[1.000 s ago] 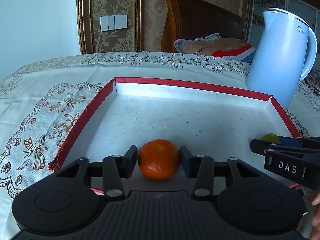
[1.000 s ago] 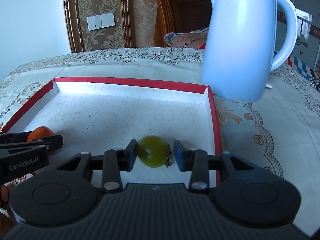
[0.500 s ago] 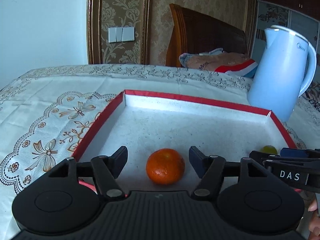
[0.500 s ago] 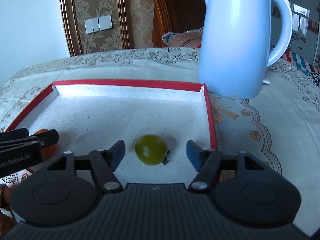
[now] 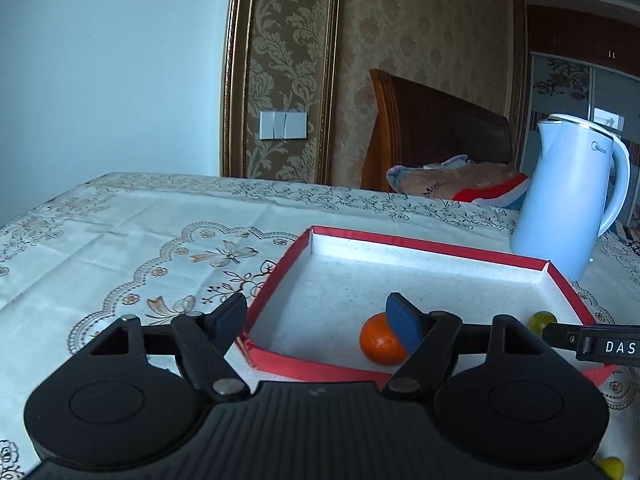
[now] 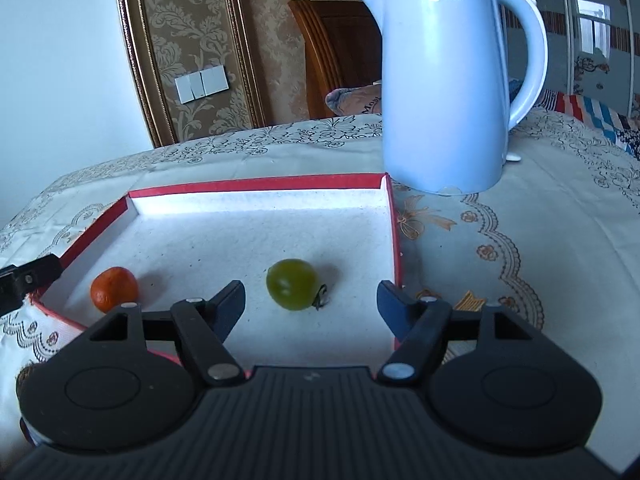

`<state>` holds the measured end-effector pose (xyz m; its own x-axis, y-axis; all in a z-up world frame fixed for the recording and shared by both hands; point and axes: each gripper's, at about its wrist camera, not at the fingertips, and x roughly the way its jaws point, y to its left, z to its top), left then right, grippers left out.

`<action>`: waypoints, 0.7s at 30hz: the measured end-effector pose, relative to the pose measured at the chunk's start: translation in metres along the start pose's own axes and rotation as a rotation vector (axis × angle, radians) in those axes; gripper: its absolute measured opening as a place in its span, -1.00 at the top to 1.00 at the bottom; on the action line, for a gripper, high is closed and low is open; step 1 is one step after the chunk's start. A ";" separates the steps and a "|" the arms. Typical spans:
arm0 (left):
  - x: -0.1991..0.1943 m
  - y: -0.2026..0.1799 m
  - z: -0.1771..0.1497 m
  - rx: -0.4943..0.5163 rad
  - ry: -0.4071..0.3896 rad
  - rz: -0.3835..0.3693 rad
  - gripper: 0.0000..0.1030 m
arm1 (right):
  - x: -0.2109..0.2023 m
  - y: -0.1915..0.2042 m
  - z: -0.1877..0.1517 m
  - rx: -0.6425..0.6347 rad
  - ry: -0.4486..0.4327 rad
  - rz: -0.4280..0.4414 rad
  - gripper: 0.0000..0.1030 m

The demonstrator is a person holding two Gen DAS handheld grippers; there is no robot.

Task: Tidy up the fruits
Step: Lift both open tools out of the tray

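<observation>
An orange tangerine (image 5: 378,346) lies near the front of a red-rimmed white tray (image 5: 424,246). My left gripper (image 5: 318,318) has drawn back to the tray's front left corner. Its jaws are opening, with no fruit between them; the right fingertip (image 5: 404,326) overlaps the tangerine in the view. A small green fruit (image 6: 292,284) with a dry stem rests in the tray just beyond my right gripper (image 6: 312,302), which is open, its pads clear of the fruit. From the right wrist view the tangerine (image 6: 114,288) sits at the tray's left, beside a finger of the left gripper (image 6: 28,280).
A tall pale blue electric kettle (image 6: 444,80) stands on the embroidered tablecloth (image 5: 160,248) just behind the tray's far right corner. A small yellow-green fruit (image 5: 612,468) peeks in at the lower right of the left wrist view. A wooden chair back and folded cloth sit beyond the table.
Both grippers let go of their fruit: jaws went from shut on the tangerine and the green fruit to wide apart. Both pulled back, and the left one swung leftward and tilted up.
</observation>
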<state>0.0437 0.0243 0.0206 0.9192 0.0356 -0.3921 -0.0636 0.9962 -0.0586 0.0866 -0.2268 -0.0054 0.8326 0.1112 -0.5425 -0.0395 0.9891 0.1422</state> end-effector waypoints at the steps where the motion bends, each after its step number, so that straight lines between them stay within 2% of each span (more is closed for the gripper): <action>1: -0.003 0.001 -0.001 0.002 -0.004 0.002 -0.48 | -0.001 0.001 -0.002 -0.005 -0.004 -0.002 -0.38; 8: -0.017 0.016 -0.013 -0.010 0.001 -0.001 -0.50 | -0.012 0.003 -0.009 -0.010 -0.026 0.009 -0.43; 14: -0.010 0.027 -0.013 -0.064 0.044 -0.007 -0.54 | -0.013 0.008 -0.013 -0.036 -0.036 -0.003 -0.46; 21: -0.008 0.032 -0.017 -0.076 0.068 0.012 -0.54 | -0.019 0.004 -0.016 -0.014 -0.051 0.014 -0.46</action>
<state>0.0275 0.0542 0.0065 0.8896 0.0398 -0.4549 -0.1067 0.9868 -0.1222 0.0615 -0.2231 -0.0080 0.8589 0.1206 -0.4978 -0.0589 0.9887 0.1378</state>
